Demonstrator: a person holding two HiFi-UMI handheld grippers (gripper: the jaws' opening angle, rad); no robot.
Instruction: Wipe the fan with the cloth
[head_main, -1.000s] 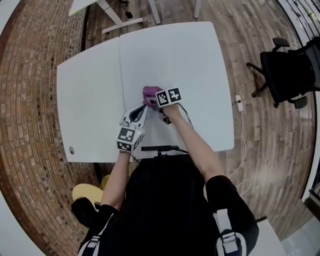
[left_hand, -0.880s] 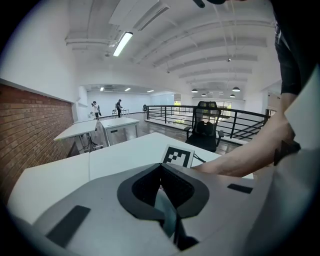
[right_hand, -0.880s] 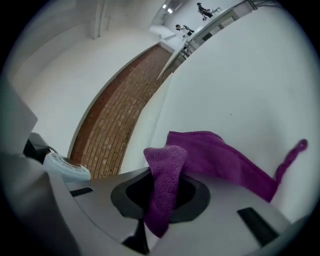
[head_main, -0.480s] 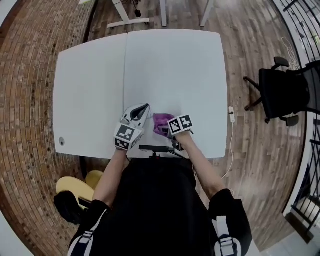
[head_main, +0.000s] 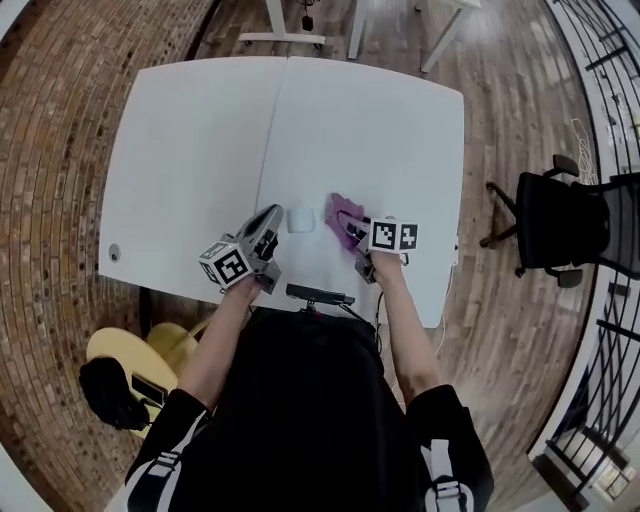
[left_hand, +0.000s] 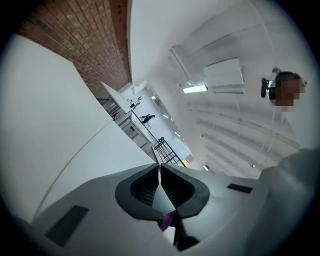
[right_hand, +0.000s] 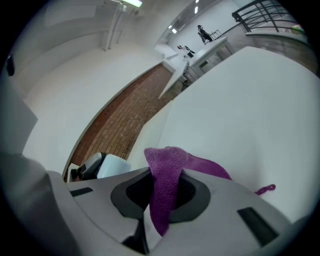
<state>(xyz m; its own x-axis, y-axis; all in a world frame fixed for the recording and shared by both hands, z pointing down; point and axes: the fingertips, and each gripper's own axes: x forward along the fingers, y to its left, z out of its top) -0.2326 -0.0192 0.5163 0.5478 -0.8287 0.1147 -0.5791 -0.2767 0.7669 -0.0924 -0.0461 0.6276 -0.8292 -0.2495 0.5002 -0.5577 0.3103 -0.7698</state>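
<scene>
The right tongs (head_main: 351, 227) are clamped on the purple cloth (head_main: 343, 211). In the right gripper view a fold of the cloth (right_hand: 166, 175) stands up between the jaws, and the rest trails forward onto the white counter (right_hand: 260, 100). The left tongs (head_main: 270, 215) are pressed together with nothing in them, and the left gripper view shows the two jaws meeting in a thin seam (left_hand: 160, 169).

The small white fan (head_main: 300, 219) sits on the counter (head_main: 190, 150) between the two tongs, just left of the cloth and apart from both jaws. From the right gripper view it lies off to the left (right_hand: 106, 165), a rounded pale body with a darker part at its near end.

The cloth looks like terry: soft, limp and light. It should fold over edges easily but will bunch if pushed hard, and the present pinch at a gathered fold leaves loose fabric free for wiping.

The fan appears small and light, with a smooth hard shell, so it would probably slide on the slick counter under a wiping stroke. Steadying it by the solid body with the left tongs seems safer than gripping any grille or blade area, which may be fragile.
</scene>
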